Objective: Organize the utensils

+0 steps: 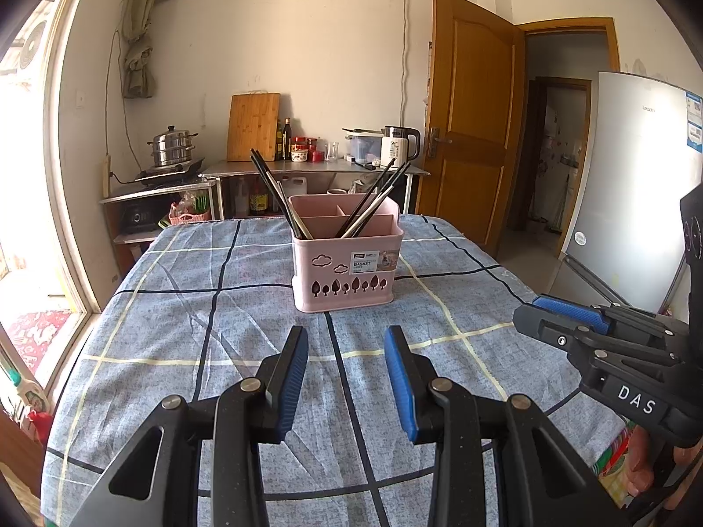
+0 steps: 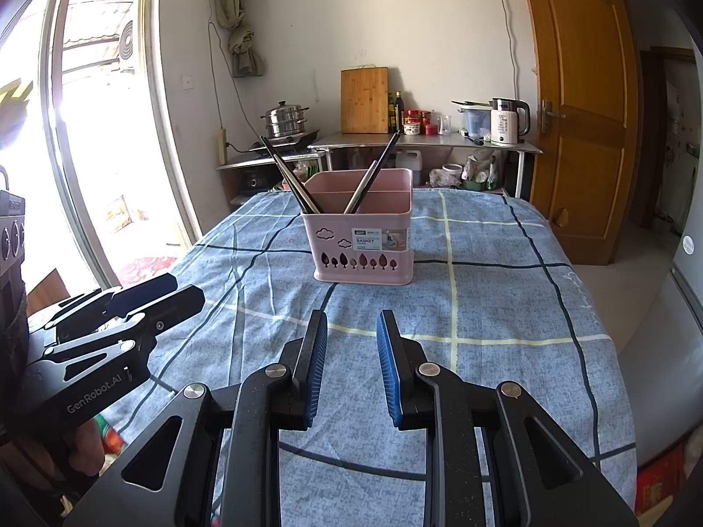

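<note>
A table (image 1: 184,333) covered by a blue-grey cloth (image 1: 246,272) checked with dark and pale lines carries a single pink plastic basket (image 1: 347,276), standing upright near the middle toward the far edge, its labelled front facing the cameras; the cloth lies creased across the near half

Right gripper (image 2: 351,329) held above checked tablecloth (image 2: 483,307), jaws parted, nothing between. Pink basket (image 2: 364,241) ahead; chopsticks (image 2: 373,175) leaned inside. Left gripper (image 2: 145,303) seen at left.
</note>
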Available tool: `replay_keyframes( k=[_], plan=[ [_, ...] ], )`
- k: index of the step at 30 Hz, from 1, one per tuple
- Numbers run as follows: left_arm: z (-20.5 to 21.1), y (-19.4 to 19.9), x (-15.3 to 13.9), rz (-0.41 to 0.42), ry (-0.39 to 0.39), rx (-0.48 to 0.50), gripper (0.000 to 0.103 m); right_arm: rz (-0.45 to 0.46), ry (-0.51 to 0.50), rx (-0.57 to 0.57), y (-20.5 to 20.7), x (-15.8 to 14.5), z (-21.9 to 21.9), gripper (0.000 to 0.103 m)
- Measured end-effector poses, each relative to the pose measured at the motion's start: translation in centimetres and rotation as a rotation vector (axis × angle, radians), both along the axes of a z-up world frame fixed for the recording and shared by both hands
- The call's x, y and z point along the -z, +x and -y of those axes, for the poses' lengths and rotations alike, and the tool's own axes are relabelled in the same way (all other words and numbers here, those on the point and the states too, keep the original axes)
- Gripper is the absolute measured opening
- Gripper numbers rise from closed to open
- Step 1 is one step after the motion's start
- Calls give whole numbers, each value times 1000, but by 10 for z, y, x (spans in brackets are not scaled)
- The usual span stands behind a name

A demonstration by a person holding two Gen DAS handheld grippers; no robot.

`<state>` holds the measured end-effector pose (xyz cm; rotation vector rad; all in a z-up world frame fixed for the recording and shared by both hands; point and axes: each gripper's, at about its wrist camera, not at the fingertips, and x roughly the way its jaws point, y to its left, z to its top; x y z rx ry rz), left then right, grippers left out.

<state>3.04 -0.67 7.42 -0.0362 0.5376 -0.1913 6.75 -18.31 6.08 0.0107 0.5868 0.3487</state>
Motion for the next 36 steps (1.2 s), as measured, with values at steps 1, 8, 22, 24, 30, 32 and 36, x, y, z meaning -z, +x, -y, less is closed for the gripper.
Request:
replay_keyframes(
  k=[1,8,22,24,30,32,36],
  plan=[
    [0,0,0,0,1,-1,36,0,-1,1,0,0,0,24],
    [-1,0,1,4,1,-2,36,1,-1,0,0,0,0,24],
    [-1,-1,2,15,-10,-1,36,0,-4,1,0,0,1,24],
    [-1,-1,3,13,-11,-3,36,-2,-3,0,0,0,1,24],
    [0,-2,5,16,-12,-10,36,-6,-4,1,0,0,3,24],
    [0,-2,5,17,-13,-3,36,-6,-4,2,0,0,4,24],
    [1,-4,5,23,-12,2,36,-7,-4,2,-1,1,4,24]
  ],
)
